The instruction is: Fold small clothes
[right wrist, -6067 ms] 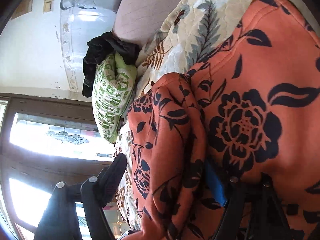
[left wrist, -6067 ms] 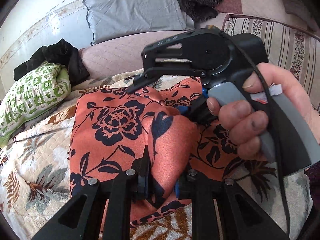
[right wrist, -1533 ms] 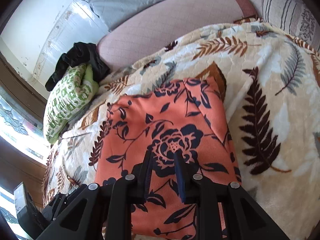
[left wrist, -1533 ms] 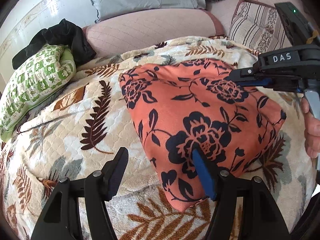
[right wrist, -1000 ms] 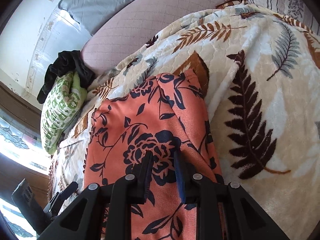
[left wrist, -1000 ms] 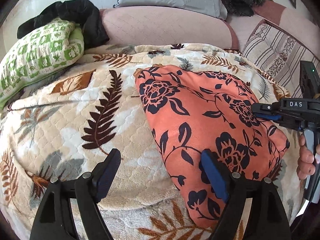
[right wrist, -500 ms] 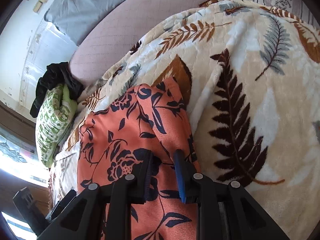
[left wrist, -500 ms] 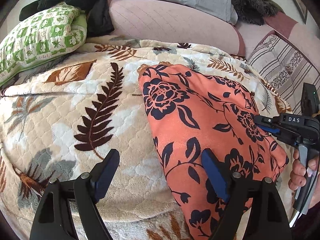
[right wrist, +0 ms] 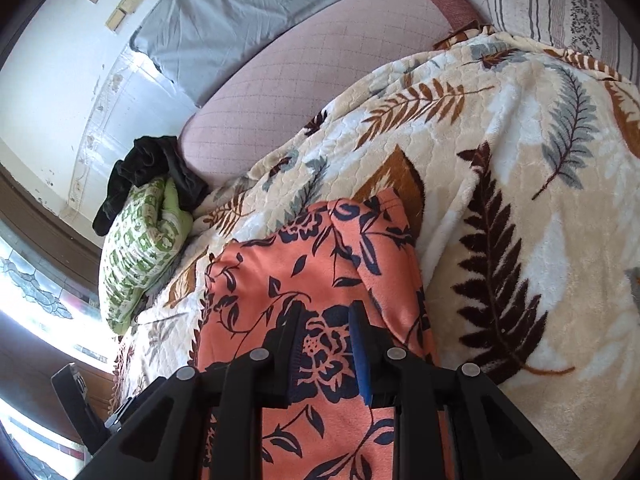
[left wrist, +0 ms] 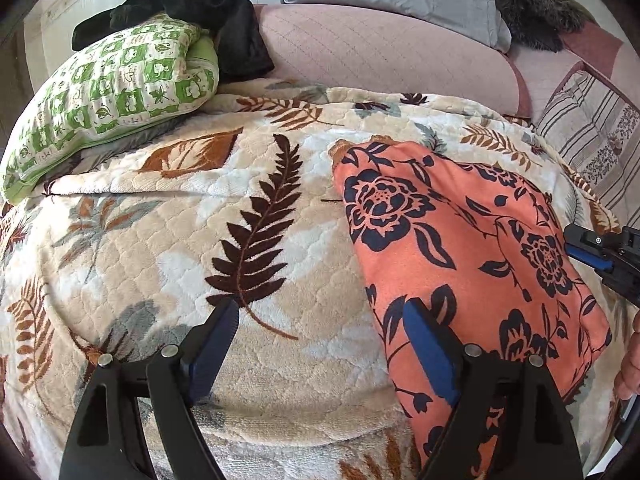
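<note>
Folded orange garment [left wrist: 460,248] on leaf-print blanket [left wrist: 260,216]; left tongs [left wrist: 320,344] apart, right tongs [right wrist: 326,344] nearly together, holding nothing

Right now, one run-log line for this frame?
stage: fold done, release | garment: folded on blanket | left gripper: open, empty | right gripper: narrow gap, grip unclear

Folded garment [left wrist: 460,248] lies flat on the blanket [left wrist: 168,240], right of centre in the left wrist view. Left claw [left wrist: 320,340] hangs over the garment's left edge, one finger over blanket, one over cloth. Right claw [right wrist: 326,340] sits above the garment's near part. Pillow [left wrist: 104,96] lies far left, dark clothing [left wrist: 208,12] on top of it. Bolster [left wrist: 380,52] lies behind the blanket.
</note>
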